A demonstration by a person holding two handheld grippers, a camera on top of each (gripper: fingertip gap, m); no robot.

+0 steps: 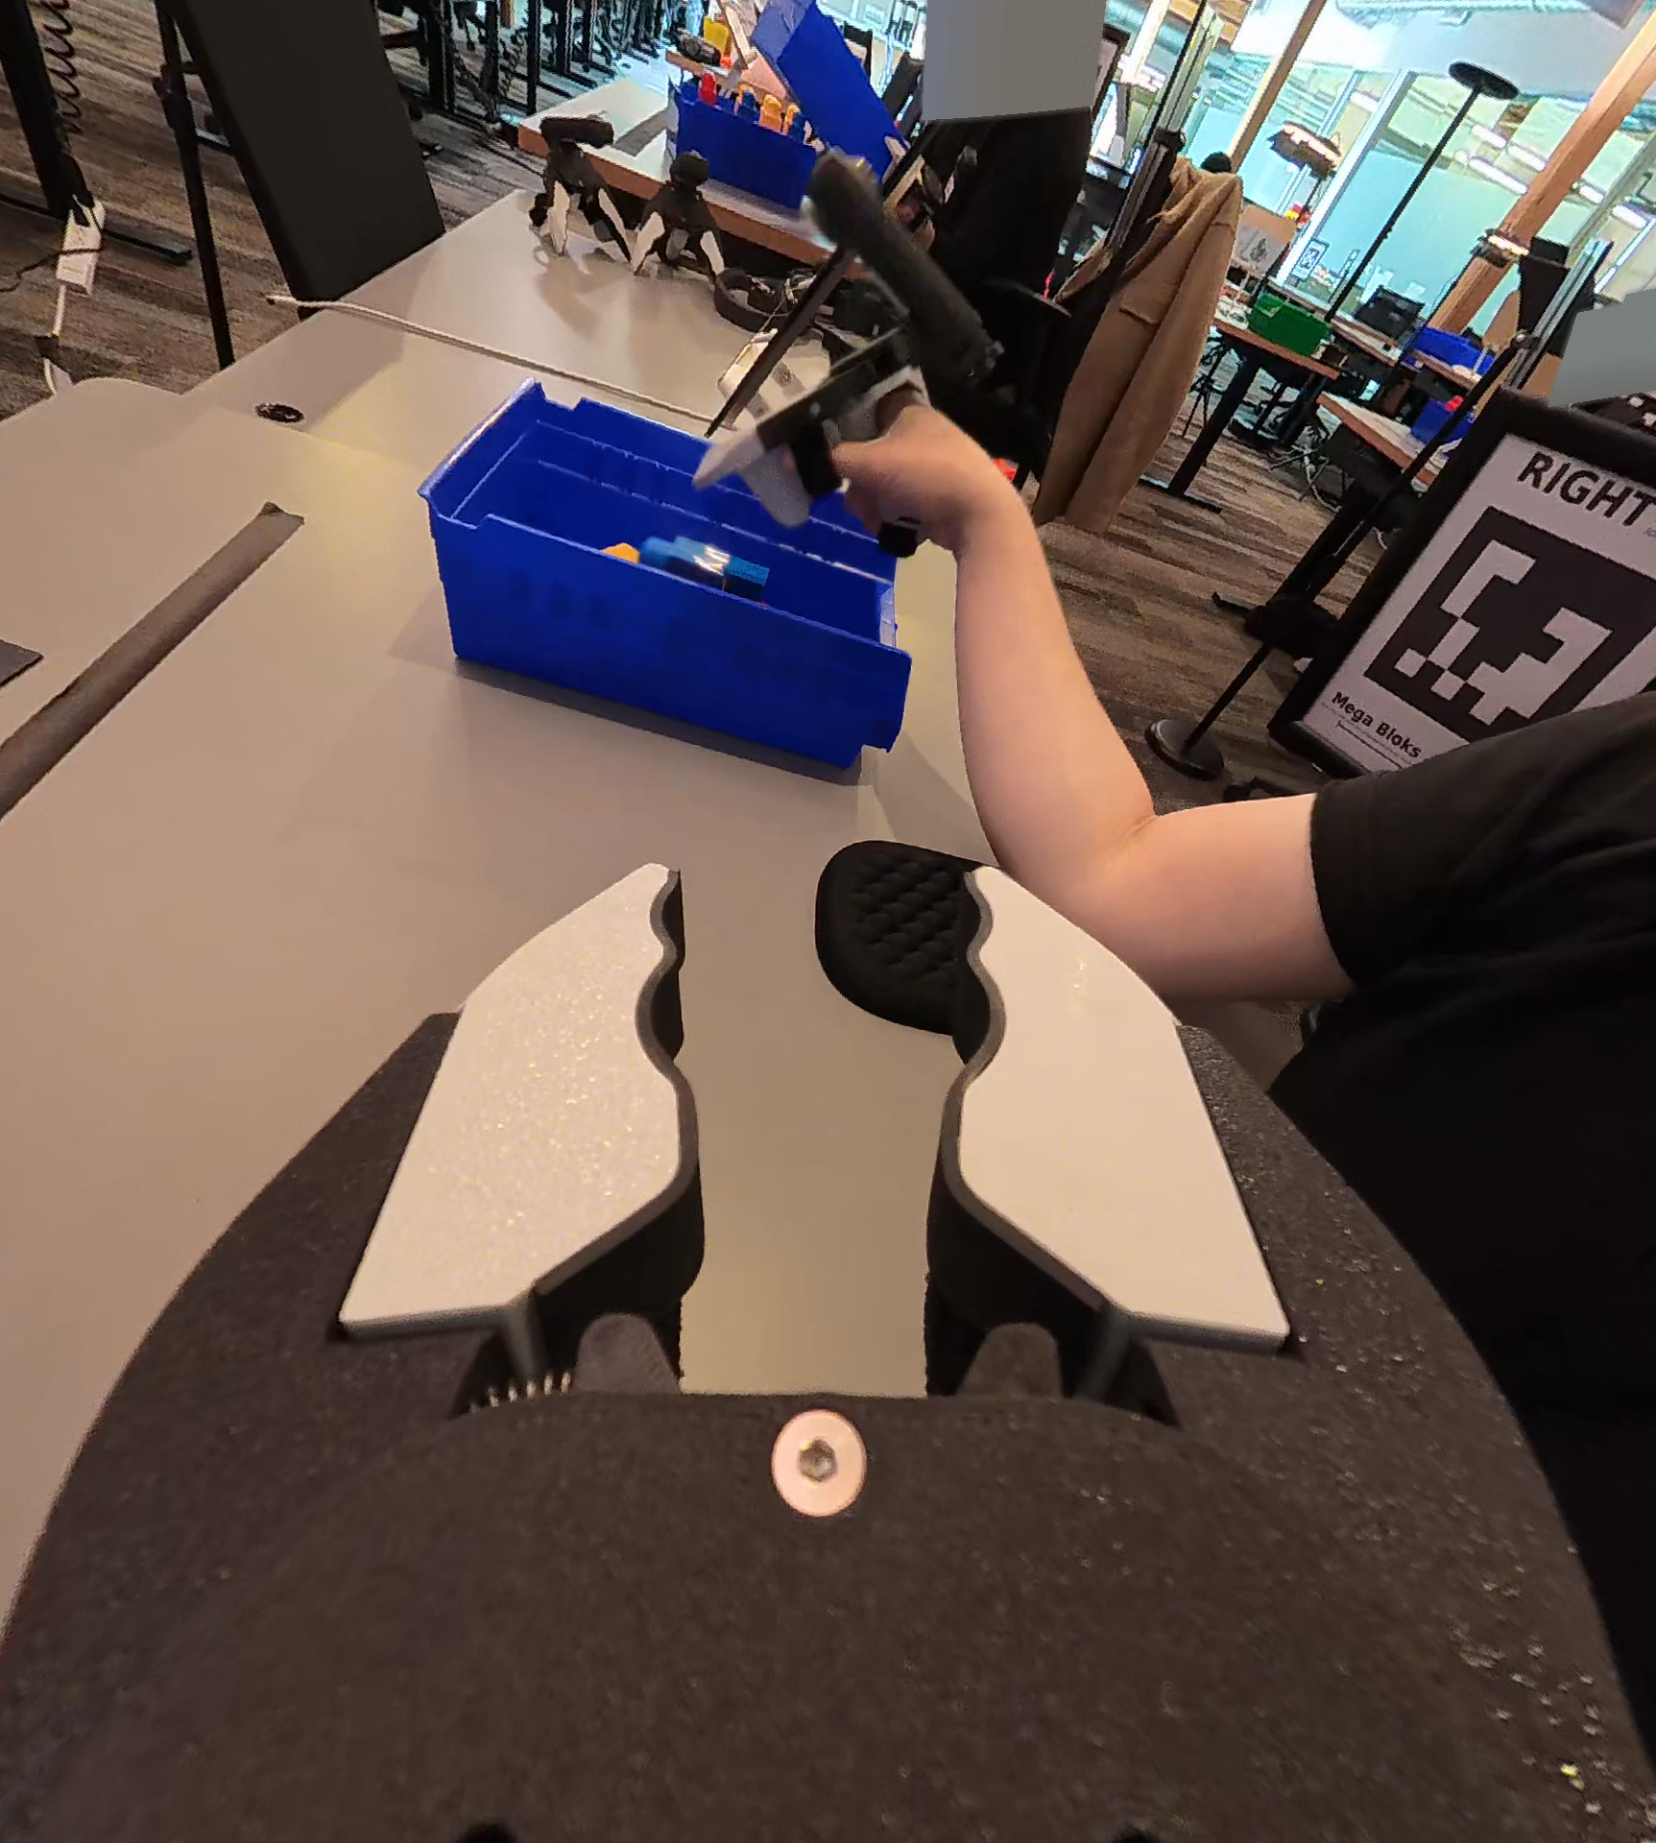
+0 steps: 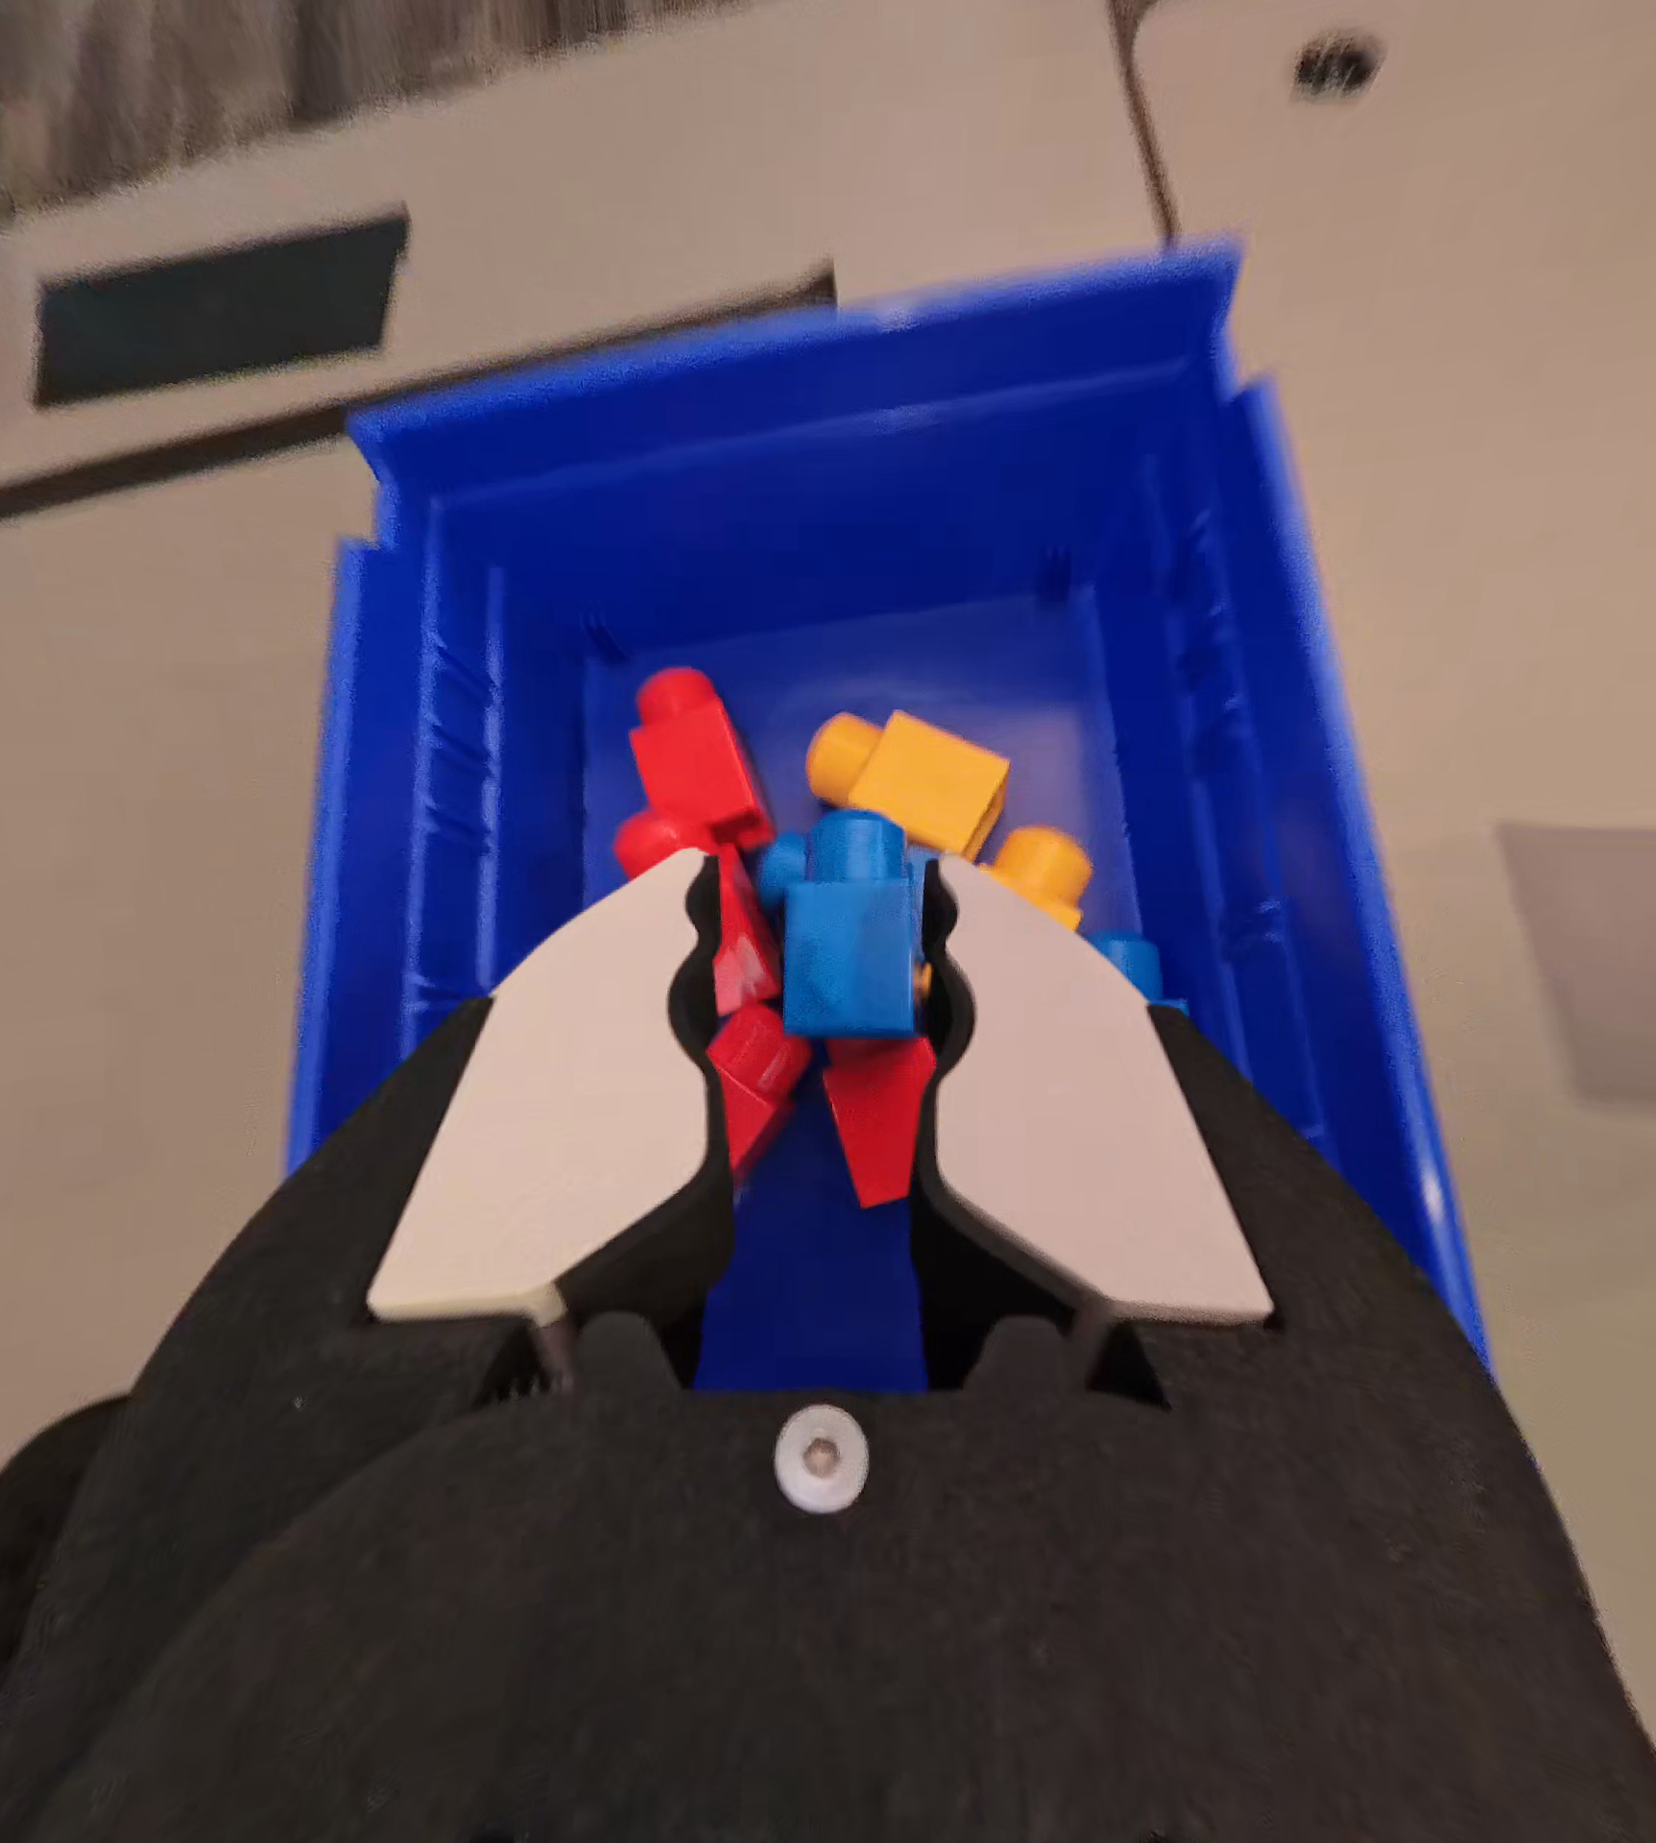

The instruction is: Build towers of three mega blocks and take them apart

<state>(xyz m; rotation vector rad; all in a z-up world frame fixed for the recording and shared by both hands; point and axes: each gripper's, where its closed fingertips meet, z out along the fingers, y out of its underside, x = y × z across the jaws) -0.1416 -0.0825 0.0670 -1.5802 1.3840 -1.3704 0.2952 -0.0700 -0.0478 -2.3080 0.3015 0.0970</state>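
- While the right gripper [image 2: 819, 878] hangs over the blue bin [image 2: 1282, 798], its view is smeared by motion blur, so edges of the bin and the counter [image 2: 105, 798] are soft.
- Right gripper state: fingers parted to a moderate gap. A blue block [image 2: 848, 947] sits in that gap, close to the finger at 3 o'clock; whether either pad touches it cannot be told, so a grasp cannot be confirmed.
- Bin contents: a red block [image 2: 694, 758] at 11 o'clock of the blue block, a yellow block [image 2: 923, 773] at 1 o'clock, further red pieces [image 2: 754, 1077] at 6 to 7 o'clock. A second yellow block and another blue one at 3 o'clock are mostly covered by the finger.
- Left gripper [image 1: 749, 878]: fingers apart, nothing between them, only bare counter showing through the gap. Its body fills the lower half of the left wrist view and hides the near counter.
- From the left wrist view, the bin [image 1: 664, 648] stands at 12 o'clock on the counter [image 1: 205, 898]; only slivers of yellow and blue blocks show above its wall. The right gripper [image 1: 754, 469] is above it, blurred, held by a hand [image 1: 913, 489].
- Surface: pale grey counter with a dark slot at 10 o'clock and a black mat cut off at the 9 o'clock edge.
- Room: open workshop; a sign with a black-and-white marker [image 1: 1522, 608] at 2 o'clock, a second blue bin on a farther table at 12 o'clock, a coat on a stand, carpeted floor.
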